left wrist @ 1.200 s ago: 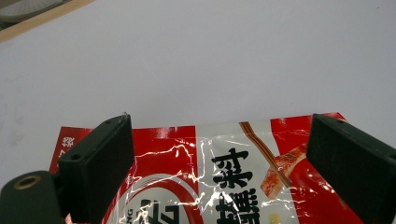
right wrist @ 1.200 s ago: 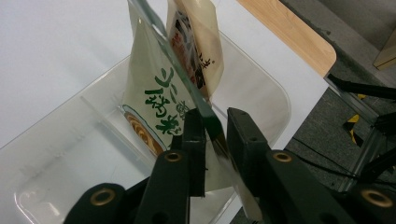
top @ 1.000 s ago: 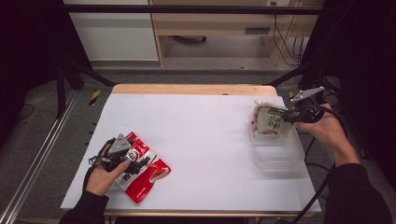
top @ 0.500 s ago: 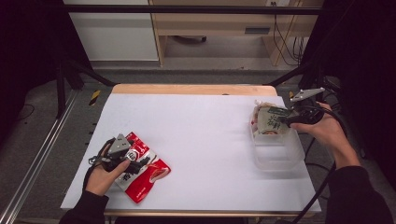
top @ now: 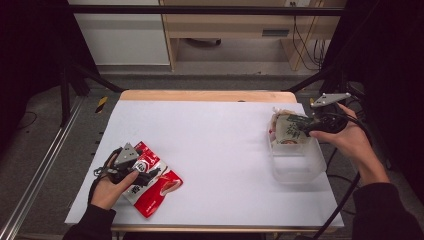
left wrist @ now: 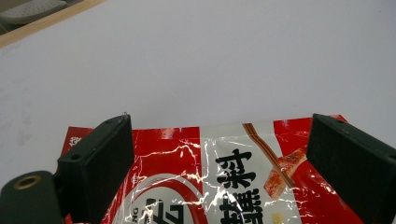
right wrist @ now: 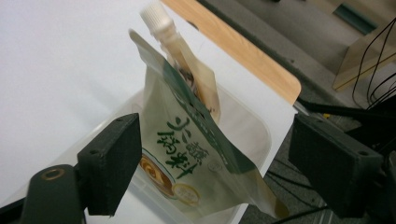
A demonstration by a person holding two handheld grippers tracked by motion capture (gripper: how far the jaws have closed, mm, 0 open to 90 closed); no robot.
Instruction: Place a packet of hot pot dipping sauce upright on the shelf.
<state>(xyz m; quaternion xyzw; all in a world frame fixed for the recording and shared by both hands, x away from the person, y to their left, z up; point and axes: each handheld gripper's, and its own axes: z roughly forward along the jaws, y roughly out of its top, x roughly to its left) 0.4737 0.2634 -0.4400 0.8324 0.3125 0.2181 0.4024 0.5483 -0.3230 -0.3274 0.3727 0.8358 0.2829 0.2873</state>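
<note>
Over bin [top: 295, 170] (clear): pouch [right wrist: 187, 154]; right gripper [right wrist: 210, 168] open-jawed.

A: What lies at the near left of the worktop [top: 220, 145]?

B: A red and white snack packet [top: 155, 182], glossy, printed with black characters, lying flat.

A: And at the far right?

B: A cream pouch [top: 289, 130] with green characters and a white screw cap, standing tilted inside a clear plastic tub [top: 297, 167], spout uppermost.
</note>
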